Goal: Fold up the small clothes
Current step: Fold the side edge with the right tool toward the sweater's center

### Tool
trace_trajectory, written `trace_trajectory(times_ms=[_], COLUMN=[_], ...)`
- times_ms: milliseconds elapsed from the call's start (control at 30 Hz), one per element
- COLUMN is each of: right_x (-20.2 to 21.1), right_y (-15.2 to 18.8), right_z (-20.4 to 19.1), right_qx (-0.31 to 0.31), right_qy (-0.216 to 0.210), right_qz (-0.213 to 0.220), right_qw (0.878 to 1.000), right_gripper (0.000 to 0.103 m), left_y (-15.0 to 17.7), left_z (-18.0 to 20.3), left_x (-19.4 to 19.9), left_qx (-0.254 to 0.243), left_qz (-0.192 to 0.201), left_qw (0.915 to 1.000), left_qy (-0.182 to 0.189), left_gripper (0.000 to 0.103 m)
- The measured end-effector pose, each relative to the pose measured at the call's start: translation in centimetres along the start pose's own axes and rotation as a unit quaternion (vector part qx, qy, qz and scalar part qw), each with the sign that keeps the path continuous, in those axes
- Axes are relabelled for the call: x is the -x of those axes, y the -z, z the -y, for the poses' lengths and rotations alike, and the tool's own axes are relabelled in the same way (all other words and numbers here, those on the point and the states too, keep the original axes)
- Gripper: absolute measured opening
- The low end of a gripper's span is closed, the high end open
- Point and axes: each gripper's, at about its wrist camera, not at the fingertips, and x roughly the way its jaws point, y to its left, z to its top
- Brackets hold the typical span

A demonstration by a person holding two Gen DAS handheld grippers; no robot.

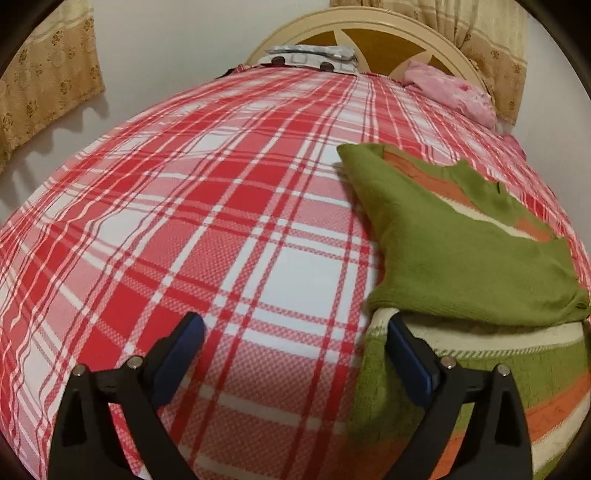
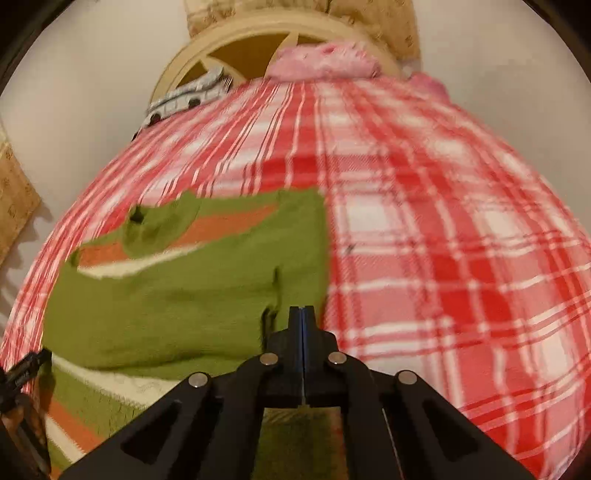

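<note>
Left wrist view: my left gripper (image 1: 295, 332) has its fingers (image 1: 186, 338) spread wide and empty, low over the bed (image 1: 207, 206), with the right-hand finger just at the sweater (image 1: 461, 251)'s near edge. I judge it is parked there to catch that side for the next fold. The sweater, green with orange and cream stripes, lies on the plaid sheet to the right of this gripper, a plain green flap already turned over the striped body. Far off by the headboard (image 1: 373, 26) lie a grey printed cloth (image 1: 314, 59) and a pink garment (image 1: 450, 92), well apart from the work. In the right wrist view my right gripper (image 2: 303, 314) has its fingers pressed fully together over the sweater's right edge; whether cloth is pinched between them I cannot tell. I take the fold as about half done.
</note>
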Motion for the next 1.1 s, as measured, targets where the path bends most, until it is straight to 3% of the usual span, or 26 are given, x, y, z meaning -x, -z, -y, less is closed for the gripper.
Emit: trace_trajectory(times_ms=[133, 233, 267, 300, 333, 367, 433, 567, 667, 700, 733, 767, 833, 967, 1100], right_x=[0.2, -0.2, -0.3, -0.4, -0.4, -0.4, -0.6, -1.5, -3.4, -3.8, -3.9, -3.7, -2.9, -1.3, -2.9], right_y=[0.1, 0.9, 1.3, 1.6, 1.9, 2.0, 2.0, 0.8, 0.3, 0.5, 0.6, 0.8, 1.0, 0.6, 0.6], right_z=[-0.8, -3.3, -4.3, -5.2, -6.2, -6.6, -7.2, -5.5, -4.4, -4.6, -5.1, -5.7, -6.4, -5.7, -4.0], right_qx=[0.020, 0.036, 0.046, 0.056, 0.061, 0.059, 0.056, 0.029, 0.017, 0.024, 0.037, 0.055, 0.071, 0.077, 0.064], right_qy=[-0.068, -0.128, -0.136, -0.140, -0.147, -0.149, -0.138, -0.065, -0.047, -0.049, -0.039, -0.025, -0.029, 0.009, 0.017], right_qz=[-0.009, -0.041, -0.046, -0.051, -0.050, -0.048, -0.048, -0.034, -0.057, -0.064, -0.064, -0.056, -0.045, -0.011, -0.041], right_qw=[0.997, 0.990, 0.989, 0.987, 0.986, 0.986, 0.988, 0.997, 0.997, 0.996, 0.997, 0.997, 0.996, 0.997, 0.997], right_gripper=[0.000, 0.003, 0.016, 0.055, 0.072, 0.079, 0.079, 0.079, 0.075, 0.052, 0.036, 0.010, 0.006, 0.005, 0.005], left_y=[0.1, 0.2, 0.2, 0.2, 0.2, 0.2, 0.2, 0.2, 0.2, 0.2, 0.2, 0.3, 0.2, 0.3, 0.3], left_z=[0.3, 0.8, 0.9, 0.8, 0.8, 0.9, 0.8, 0.7, 0.8, 0.8, 0.8, 0.8, 0.7, 0.6, 0.6], left_x=[-0.4, -0.2, -0.2, -0.2, -0.1, -0.1, -0.2, -0.3, -0.4, -0.5, -0.5, -0.5, -0.6, -0.7, -0.8], left_qx=[-0.004, -0.019, -0.019, -0.019, -0.019, -0.019, -0.017, -0.014, -0.015, -0.014, -0.013, -0.012, -0.008, -0.009, -0.010], left_qz=[-0.007, -0.002, -0.001, 0.002, 0.003, 0.003, 0.000, -0.005, -0.005, -0.006, -0.005, -0.005, -0.004, -0.007, -0.009], left_qw=[1.0000, 0.9998, 0.9997, 0.9997, 0.9997, 0.9997, 0.9998, 0.9999, 0.9998, 0.9998, 0.9999, 0.9999, 0.9999, 0.9999, 0.9999], left_qy=[-0.005, -0.011, -0.012, -0.013, -0.013, -0.013, -0.011, -0.007, -0.009, -0.009, -0.007, -0.006, -0.004, -0.005, -0.007], left_gripper=[0.103, 0.103, 0.103, 0.103, 0.103, 0.103, 0.103, 0.103, 0.103, 0.103, 0.103, 0.103, 0.103, 0.103, 0.103])
